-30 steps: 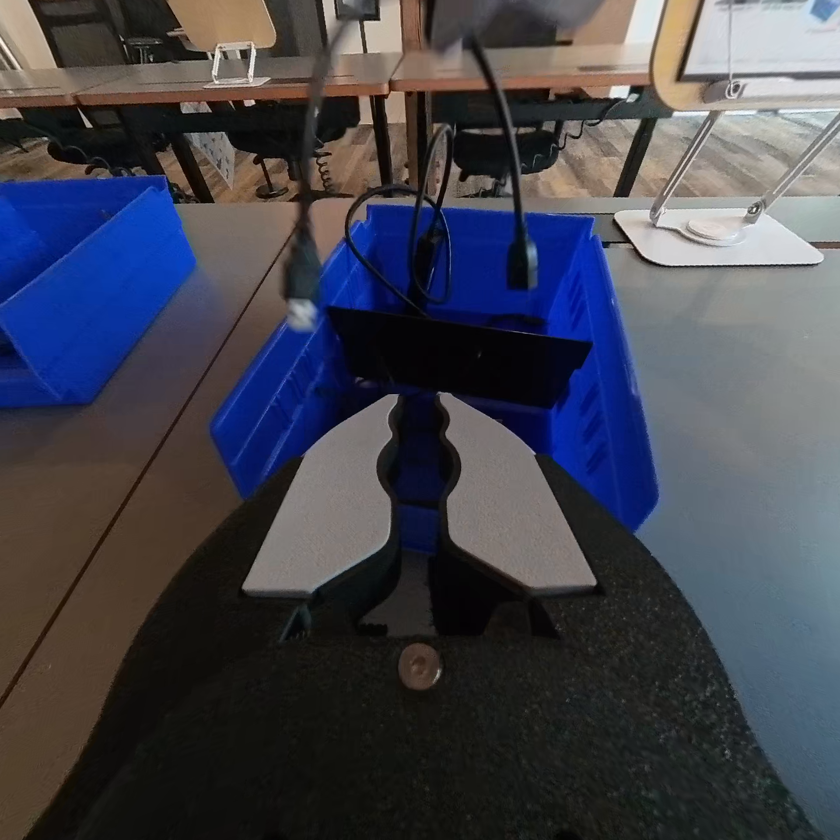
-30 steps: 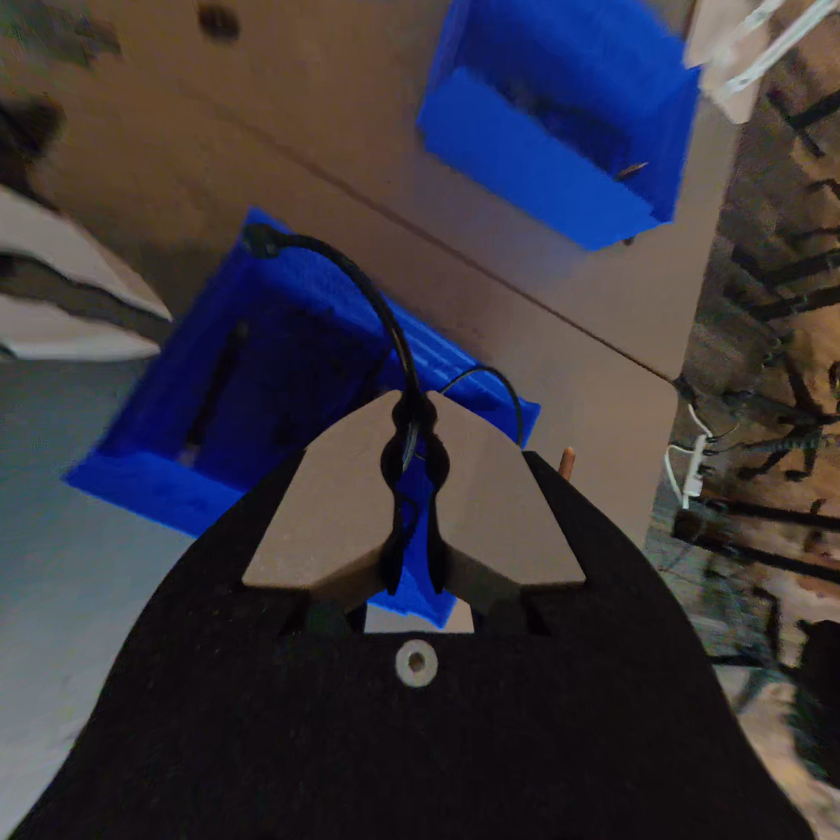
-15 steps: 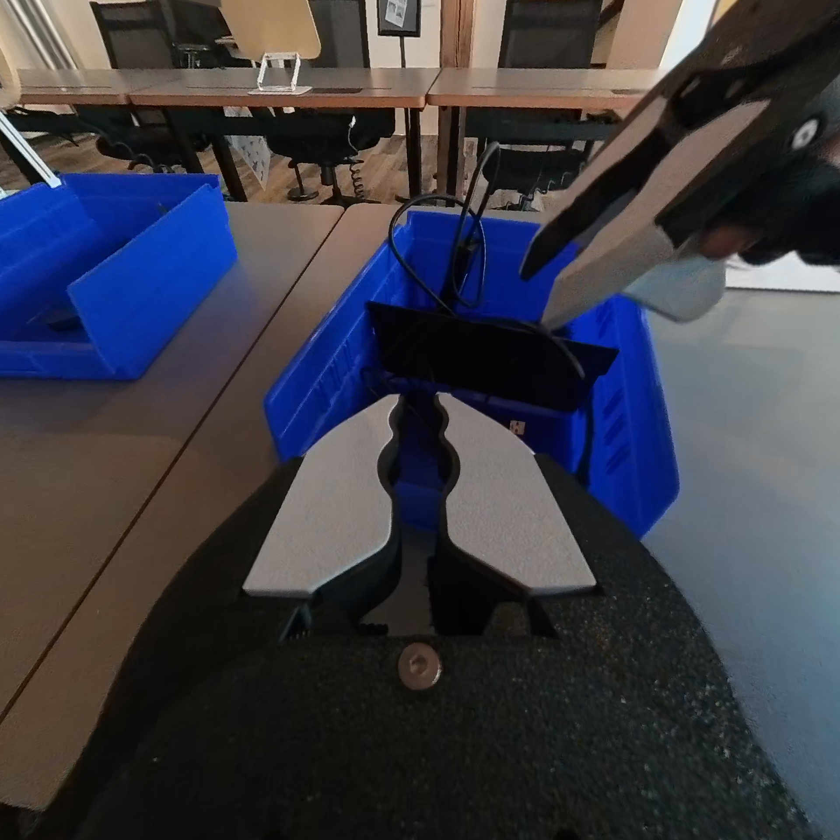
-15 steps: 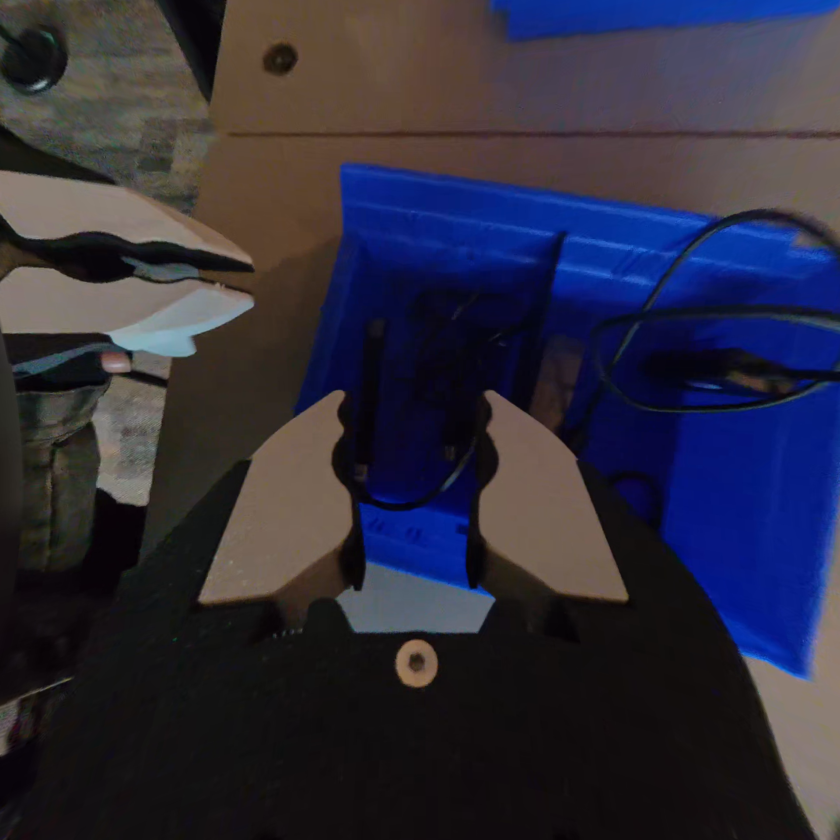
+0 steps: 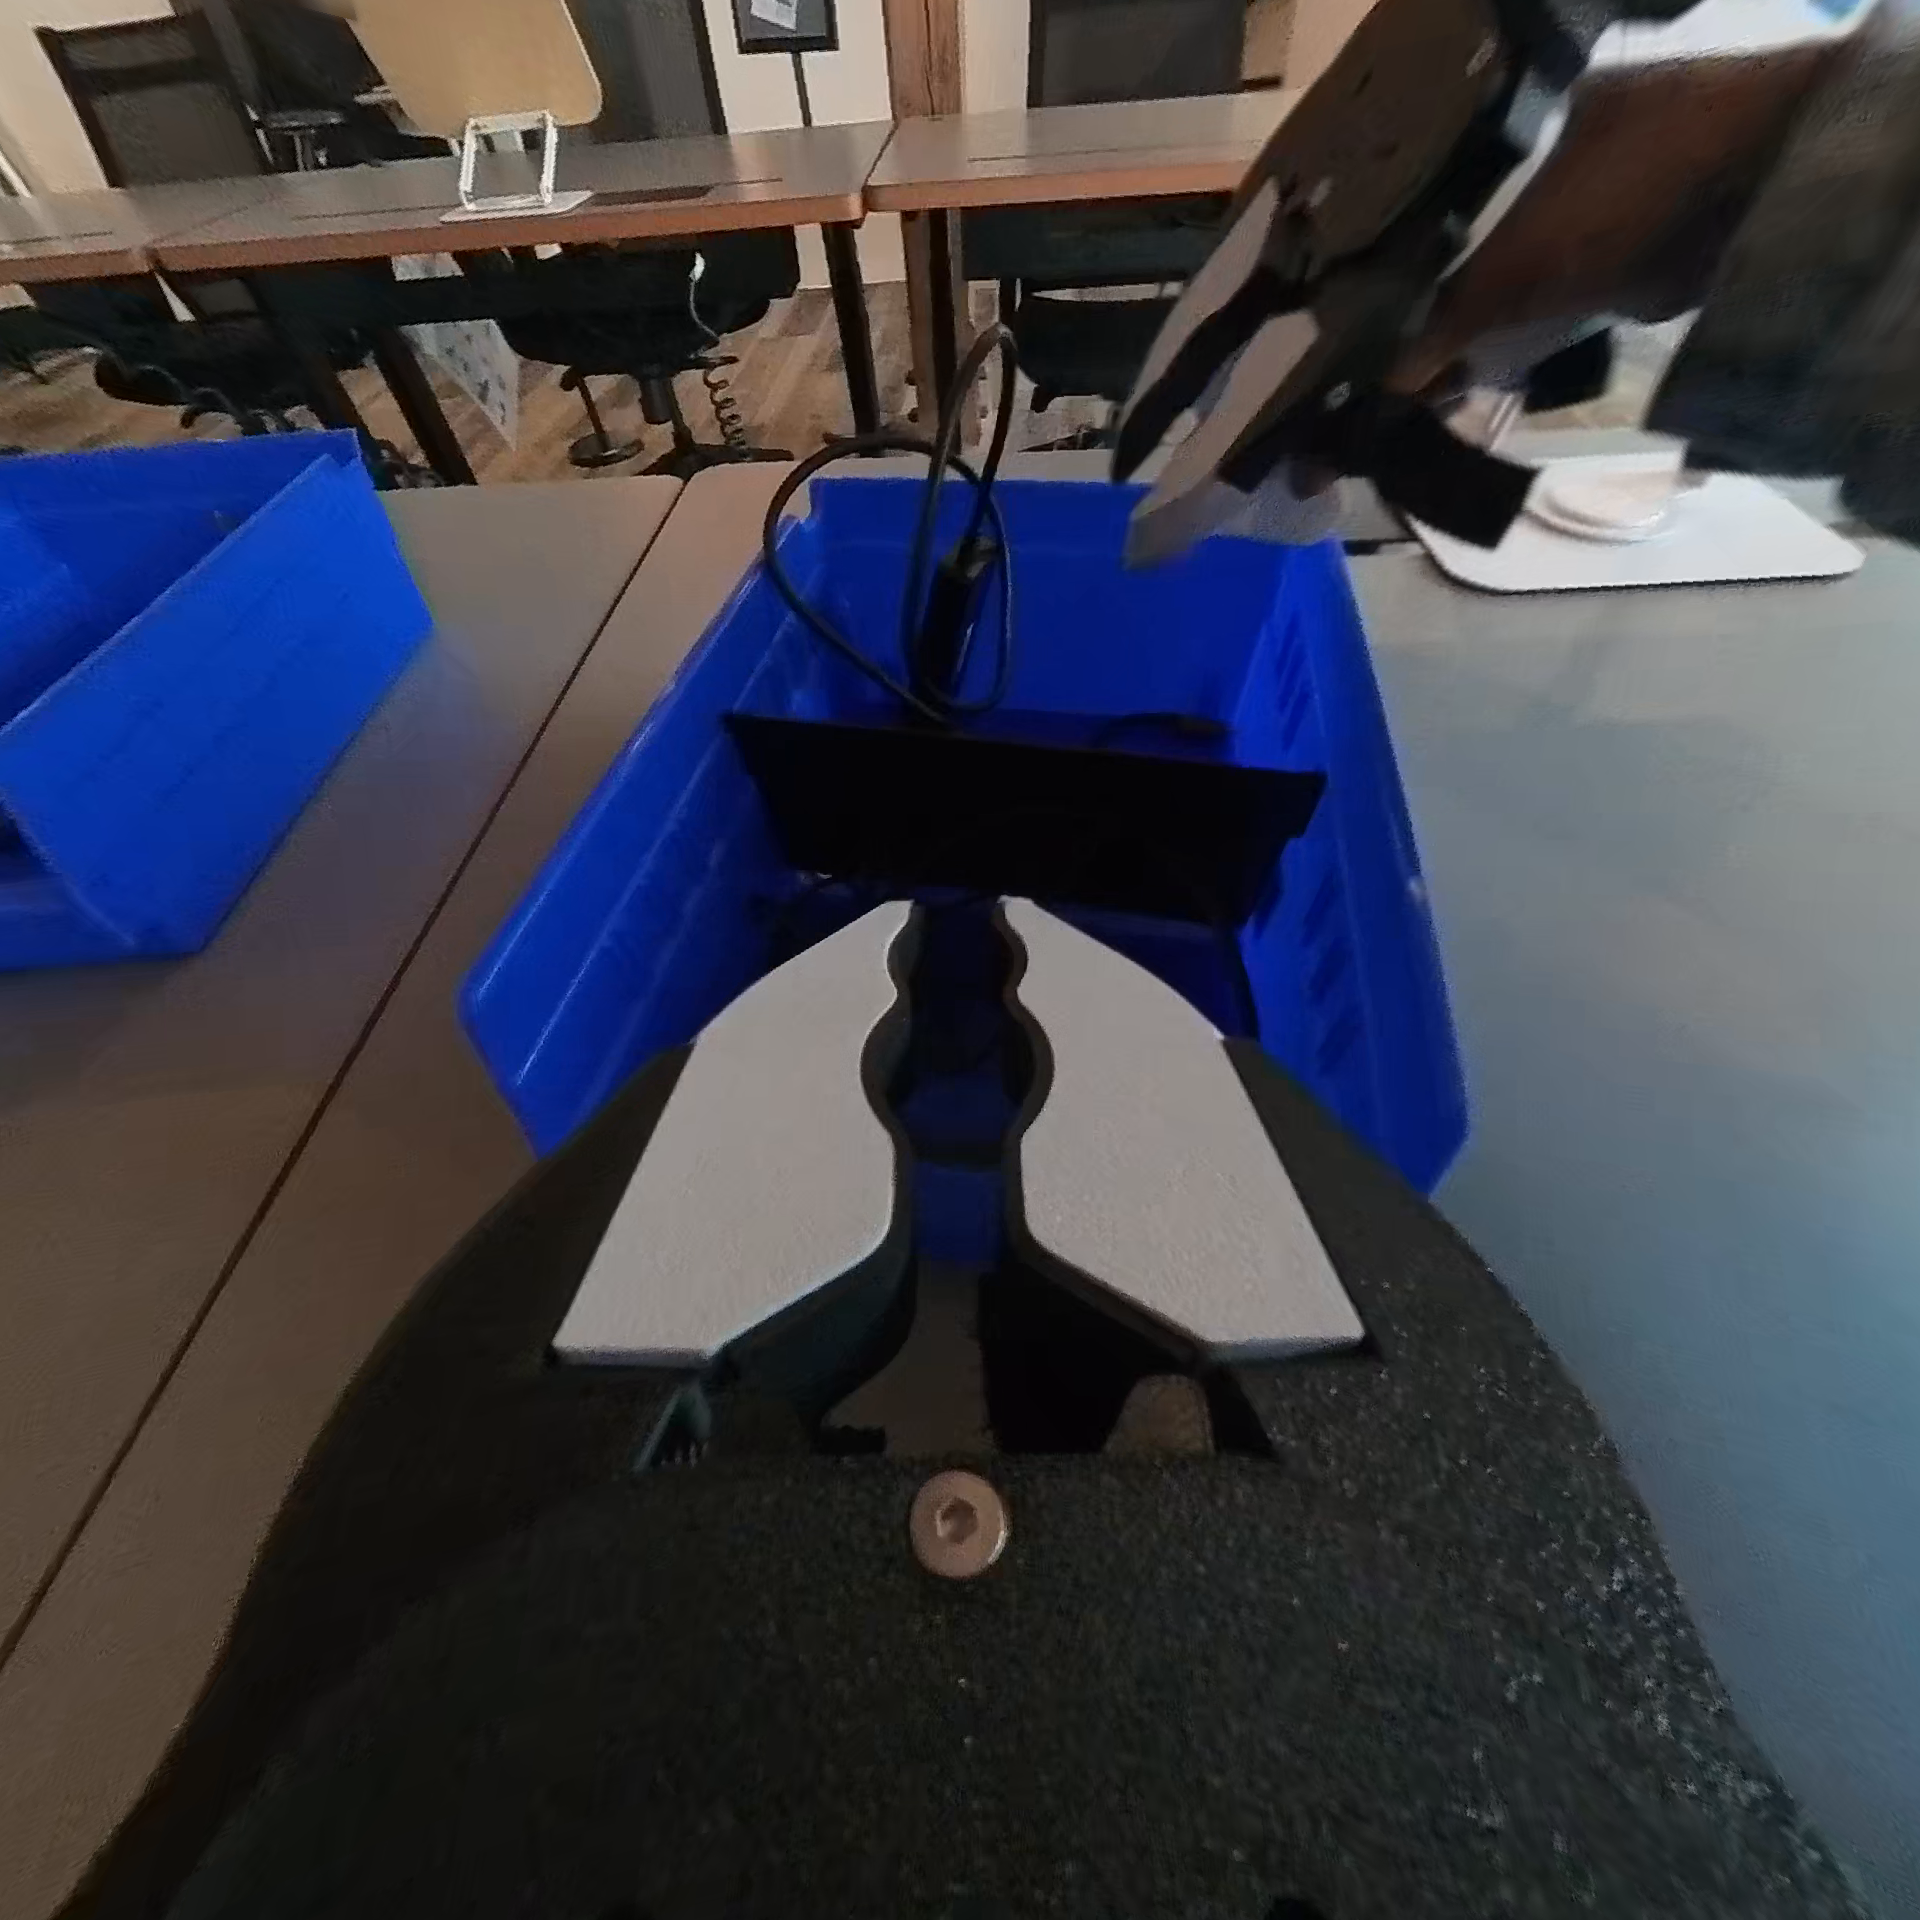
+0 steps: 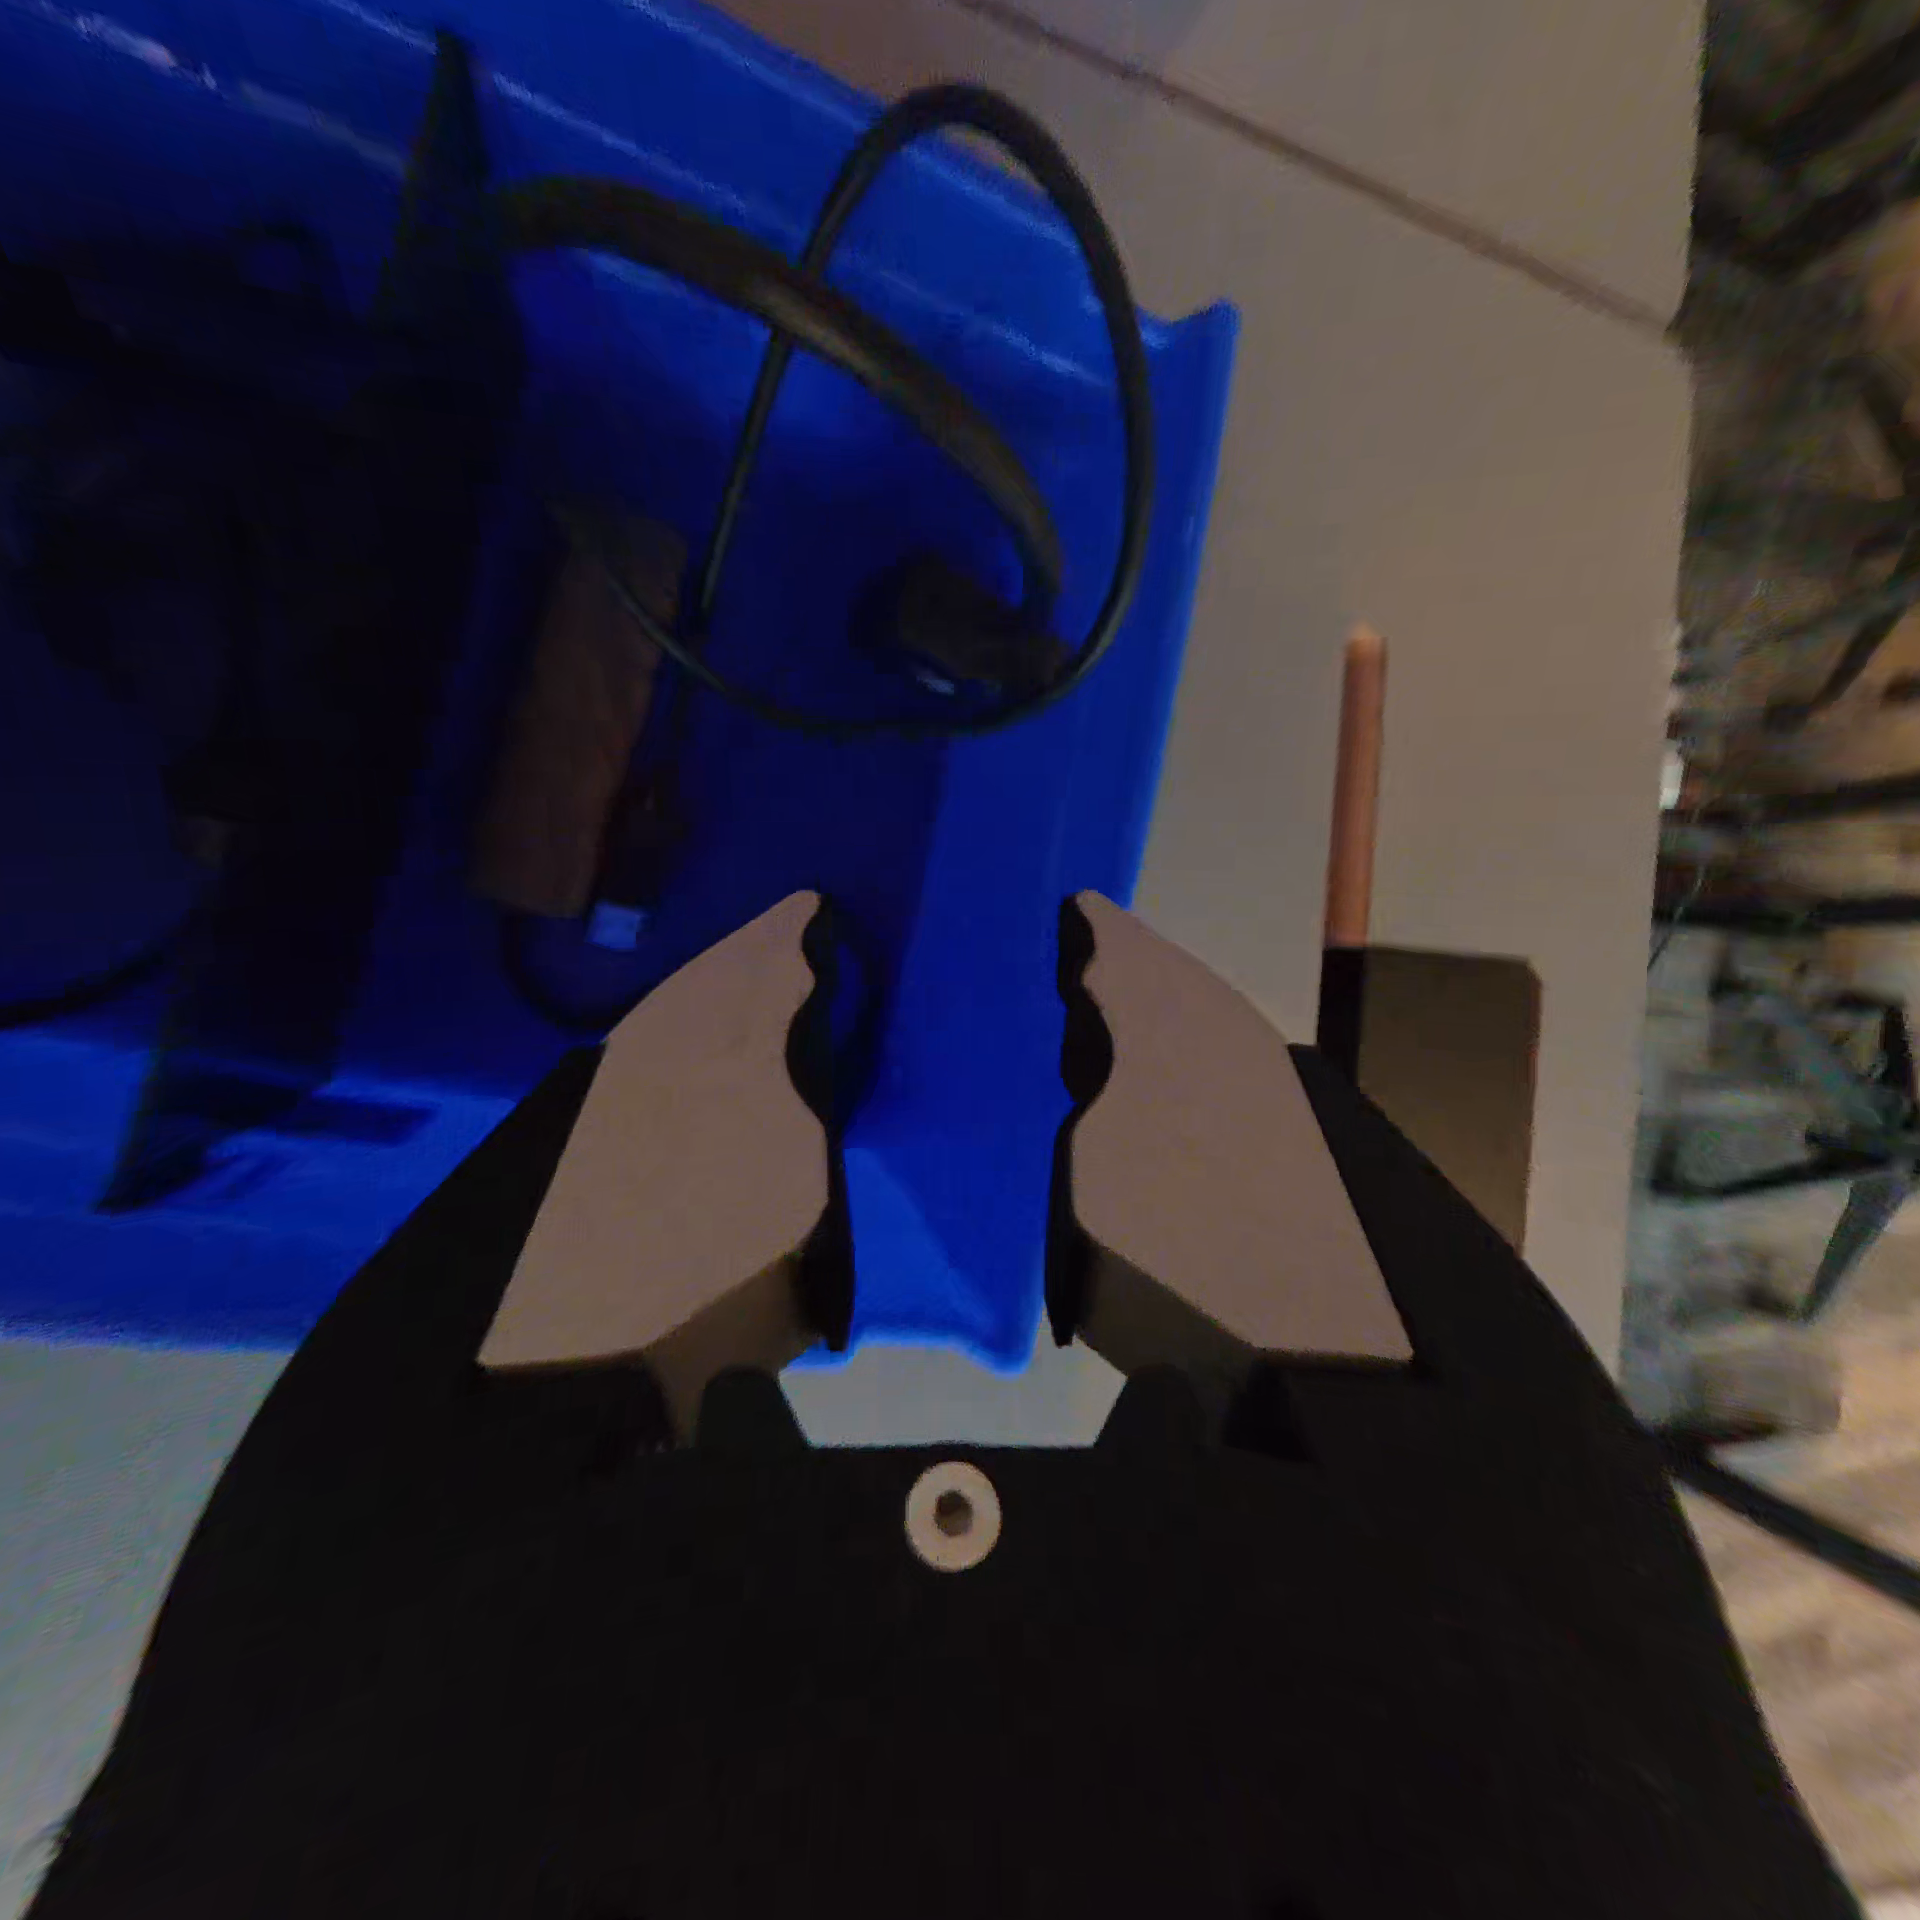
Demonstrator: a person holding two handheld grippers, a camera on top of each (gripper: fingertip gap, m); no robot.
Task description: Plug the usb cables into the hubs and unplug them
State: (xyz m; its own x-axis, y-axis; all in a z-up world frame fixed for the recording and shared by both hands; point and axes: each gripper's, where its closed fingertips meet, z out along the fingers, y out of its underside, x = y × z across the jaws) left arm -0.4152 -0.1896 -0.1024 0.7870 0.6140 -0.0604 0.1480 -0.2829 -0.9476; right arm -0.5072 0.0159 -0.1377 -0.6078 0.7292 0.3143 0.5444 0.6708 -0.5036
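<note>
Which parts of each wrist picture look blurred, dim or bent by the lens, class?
Left wrist view: the right gripper is smeared by motion blur, table edges bow from the wide-angle lens, and the blue bin is fairly sharp. Right wrist view: soft all over, the bin interior dark, so the hub and black cable are hard to make out.

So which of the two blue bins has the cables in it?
The blue bin directly ahead of the left claw; black cables loop out of it. The other blue bin sits off left.
</note>
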